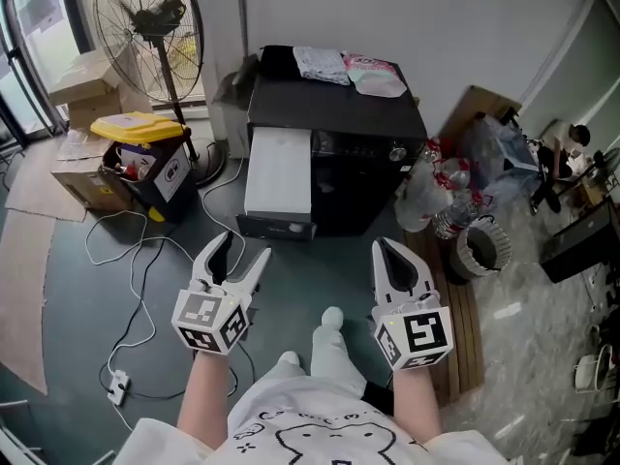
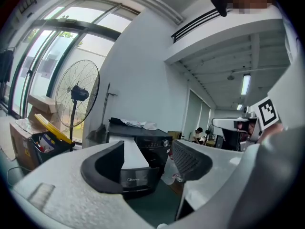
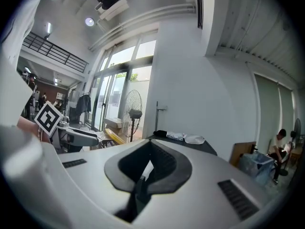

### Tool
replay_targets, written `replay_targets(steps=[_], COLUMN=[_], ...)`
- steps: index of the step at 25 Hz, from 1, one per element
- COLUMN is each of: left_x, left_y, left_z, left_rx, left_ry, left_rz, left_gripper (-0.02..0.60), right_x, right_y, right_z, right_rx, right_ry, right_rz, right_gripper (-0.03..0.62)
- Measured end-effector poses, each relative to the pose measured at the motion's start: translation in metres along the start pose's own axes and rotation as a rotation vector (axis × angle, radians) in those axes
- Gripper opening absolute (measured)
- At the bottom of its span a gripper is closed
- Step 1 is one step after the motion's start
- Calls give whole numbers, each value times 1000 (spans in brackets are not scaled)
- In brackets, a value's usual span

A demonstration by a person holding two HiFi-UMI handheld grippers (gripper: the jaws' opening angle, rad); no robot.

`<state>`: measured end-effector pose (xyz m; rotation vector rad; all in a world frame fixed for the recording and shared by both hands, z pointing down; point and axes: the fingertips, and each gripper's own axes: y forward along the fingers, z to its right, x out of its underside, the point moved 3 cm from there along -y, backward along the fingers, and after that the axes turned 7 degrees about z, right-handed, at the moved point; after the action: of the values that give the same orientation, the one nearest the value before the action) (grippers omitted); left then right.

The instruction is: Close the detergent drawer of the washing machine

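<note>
Floor [image 1: 320,274]: grey-green, and it carries everything listed. Washing machine [image 1: 368,163]: a low black box against the far wall, with folded cloths [image 1: 339,64] on its lid and a knob on the front panel. Standing fan [image 1: 147,27]: far left, beside the window. Yellow-lidded bin [image 1: 145,134]: left of the machine, among cardboard boxes. Detergent drawer [image 1: 278,177]: white top and dark front plate, at the left of the machine's front and pulled well out toward the near side, so the closing has not started. Left tongs [image 1: 244,248]: released, with the jaws spread wide and nothing between them. They are near the drawer's front plate but clearly apart from it, and their own view looks almost straight at that plate. Right tongs [image 1: 385,248]: clenched empty, the jaws meeting at the tip, in front of the machine's right half. White cable [image 1: 136,279]: loose loops on the floor at near left. Handling note, as a judgement: lay a flat face of the left tongs squarely on the middle of the front plate. Then push straight along the drawer's length toward the far wall. An off-centre push would likely skew the drawer and jam it. Keep clear of the cable.
</note>
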<state>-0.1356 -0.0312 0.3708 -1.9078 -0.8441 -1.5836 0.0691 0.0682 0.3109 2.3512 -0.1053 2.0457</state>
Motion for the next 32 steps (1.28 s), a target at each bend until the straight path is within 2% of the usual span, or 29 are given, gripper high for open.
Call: replay_targets(steps=[15, 24, 32], left_x=[77, 132, 174], left_y=[38, 66, 87], left_z=[-14, -26, -38], left_rx=[-56, -111, -136], left_ry=[-164, -300, -439], left_rz=[-97, -156, -165], left_gripper=[307, 307, 319], right_x=[46, 76, 99], right_y=[46, 73, 90], right_z=[14, 28, 38], right_rx=[-70, -132, -167], right_ry=[77, 81, 80], right_rz=[-75, -136, -187], right_gripper=[-2, -1, -2])
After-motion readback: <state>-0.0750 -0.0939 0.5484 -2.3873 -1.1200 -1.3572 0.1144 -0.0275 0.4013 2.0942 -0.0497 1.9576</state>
